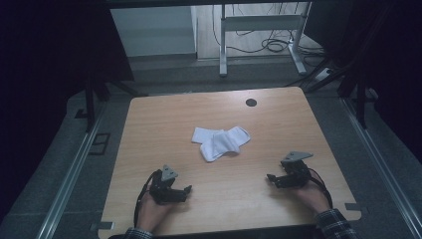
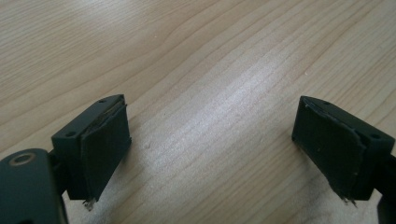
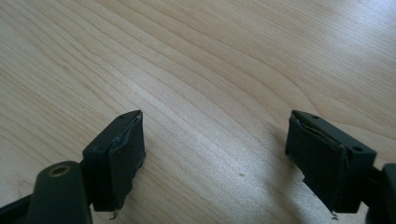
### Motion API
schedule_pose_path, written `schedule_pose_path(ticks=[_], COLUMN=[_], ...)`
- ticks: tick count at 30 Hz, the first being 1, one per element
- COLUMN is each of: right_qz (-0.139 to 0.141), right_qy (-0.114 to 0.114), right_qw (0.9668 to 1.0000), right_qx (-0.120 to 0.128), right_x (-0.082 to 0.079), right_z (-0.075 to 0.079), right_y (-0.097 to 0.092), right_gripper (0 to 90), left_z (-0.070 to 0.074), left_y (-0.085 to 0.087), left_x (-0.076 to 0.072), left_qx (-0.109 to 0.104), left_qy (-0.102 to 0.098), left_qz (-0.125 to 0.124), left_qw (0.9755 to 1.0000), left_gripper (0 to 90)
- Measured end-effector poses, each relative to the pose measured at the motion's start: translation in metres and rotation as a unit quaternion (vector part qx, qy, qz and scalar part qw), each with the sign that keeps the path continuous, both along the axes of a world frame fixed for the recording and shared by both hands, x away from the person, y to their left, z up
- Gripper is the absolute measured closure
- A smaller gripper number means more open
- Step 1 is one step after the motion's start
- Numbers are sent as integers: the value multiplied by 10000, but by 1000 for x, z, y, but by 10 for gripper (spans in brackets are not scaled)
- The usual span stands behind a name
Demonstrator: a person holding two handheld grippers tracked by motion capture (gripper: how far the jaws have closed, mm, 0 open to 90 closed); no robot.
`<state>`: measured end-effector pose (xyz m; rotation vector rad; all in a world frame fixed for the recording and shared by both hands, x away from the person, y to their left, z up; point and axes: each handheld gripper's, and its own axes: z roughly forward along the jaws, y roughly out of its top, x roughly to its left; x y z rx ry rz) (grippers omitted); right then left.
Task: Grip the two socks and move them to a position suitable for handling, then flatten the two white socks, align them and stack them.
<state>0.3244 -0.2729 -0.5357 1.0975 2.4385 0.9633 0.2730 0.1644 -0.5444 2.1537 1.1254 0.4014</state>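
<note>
Jaws apart; socks (image 1: 221, 142) lie lengthwise left-right.

Socks (image 1: 221, 141) mid-table (image 1: 149, 124), between and beyond both claws.

The high view was dim and bluish, its left and right edges sunk in near-black. The desk (image 1: 219, 149) stood as the brightest area, evenly lit from above, and the white socks (image 1: 221, 142) showed pale without glare. Detail there was soft and grainy. Both gripper views were far brighter and warmer, with a broad pale sheen across the wood between the jaws. The jaws threw soft shadows onto the wood grain. The far wood blurred slightly.
</note>
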Motion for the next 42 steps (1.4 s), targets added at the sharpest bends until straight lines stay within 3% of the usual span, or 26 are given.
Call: schedule_pose_path(ticks=[8, 17, 33, 42], right_qz=[61, 63, -32, -54], right_qy=[37, 43, 151, 232], right_qw=[10000, 10000, 9998, 9997], right_qx=[-40, -40, -144, 54], right_x=[0, 0, 1, 3], right_z=[-1, 0, 4, 13], right_y=[2, 2, 4, 9], right_gripper=[143, 142, 217, 266], left_z=[0, 0, 0, 0], left_y=[-1, -2, -2, -3], left_x=[1, 1, 1, 2], left_qx=[6, 1, 9, 10], left_qy=[7, 2, -1, 1], left_qz=[12, 41, 35, 52], left_qw=[10000, 10000, 10000, 10000], left_gripper=[110, 109, 109, 109])
